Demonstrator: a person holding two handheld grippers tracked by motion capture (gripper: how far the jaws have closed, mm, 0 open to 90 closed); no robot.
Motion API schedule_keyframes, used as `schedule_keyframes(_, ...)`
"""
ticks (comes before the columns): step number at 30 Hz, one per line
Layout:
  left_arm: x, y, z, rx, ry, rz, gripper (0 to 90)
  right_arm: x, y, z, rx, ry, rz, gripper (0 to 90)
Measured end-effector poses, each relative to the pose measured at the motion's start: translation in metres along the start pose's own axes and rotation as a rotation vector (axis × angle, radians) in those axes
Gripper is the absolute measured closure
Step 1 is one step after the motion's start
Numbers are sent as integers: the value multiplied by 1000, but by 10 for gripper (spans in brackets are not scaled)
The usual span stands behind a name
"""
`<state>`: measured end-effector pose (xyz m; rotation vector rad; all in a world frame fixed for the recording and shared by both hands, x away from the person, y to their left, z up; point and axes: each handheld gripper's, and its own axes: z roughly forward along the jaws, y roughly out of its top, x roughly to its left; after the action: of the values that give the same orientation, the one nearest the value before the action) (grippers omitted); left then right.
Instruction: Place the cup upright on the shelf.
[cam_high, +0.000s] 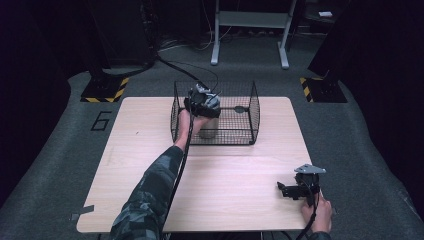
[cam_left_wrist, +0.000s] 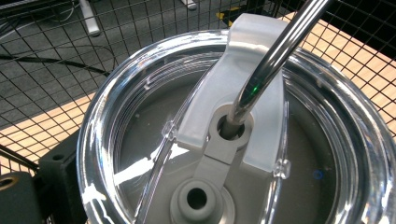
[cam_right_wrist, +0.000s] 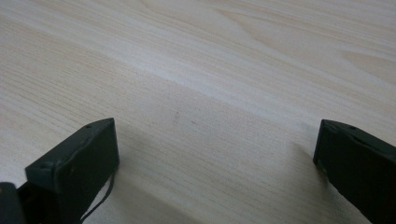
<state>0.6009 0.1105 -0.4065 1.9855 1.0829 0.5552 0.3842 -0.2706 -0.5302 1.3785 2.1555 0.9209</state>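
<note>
A black wire basket (cam_high: 253, 107) stands at the far middle of the wooden table (cam_high: 225, 190). Inside it is a pale tumbler (cam_high: 208, 131) with a clear lid (cam_left_wrist: 327, 140) and a metal straw (cam_left_wrist: 275, 51). My left gripper (cam_high: 202, 100) reaches into the basket from above and is shut on the tumbler. In the left gripper view one black finger (cam_left_wrist: 56, 172) hugs the tumbler under the lid's rim, and the other is hidden by the lid. My right gripper (cam_high: 283, 191) rests on the table's near right, open, with bare wood between its fingers (cam_right_wrist: 215, 135).
The basket's wire walls (cam_left_wrist: 56, 56) surround the tumbler closely. Around the table is grey carpet, with a white frame (cam_high: 250, 20) at the back and yellow-black striped bases (cam_high: 105, 90) on the floor at both far sides.
</note>
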Motion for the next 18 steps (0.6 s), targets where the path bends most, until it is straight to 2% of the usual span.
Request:
schedule_keyframes(12, 2, 2, -1, 11, -12, -1, 31, 0, 0, 0, 0, 1, -1, 0)
schedule_keyframes(15, 3, 1, -2, 7, -20, -4, 25, 0, 0, 0, 0, 1, -1, 0)
schedule_keyframes(16, 2, 1, -2, -4, -31, -22, 15, 0, 0, 0, 0, 1, -1, 0)
schedule_keyframes(17, 2, 2, -4, 4, -29, -10, 0, 0, 0, 0, 0, 1, -1, 0)
schedule_keyframes(18, 1, 3, -4, -13, -28, -21, 0, 0, 0, 0, 0, 1, -1, 0)
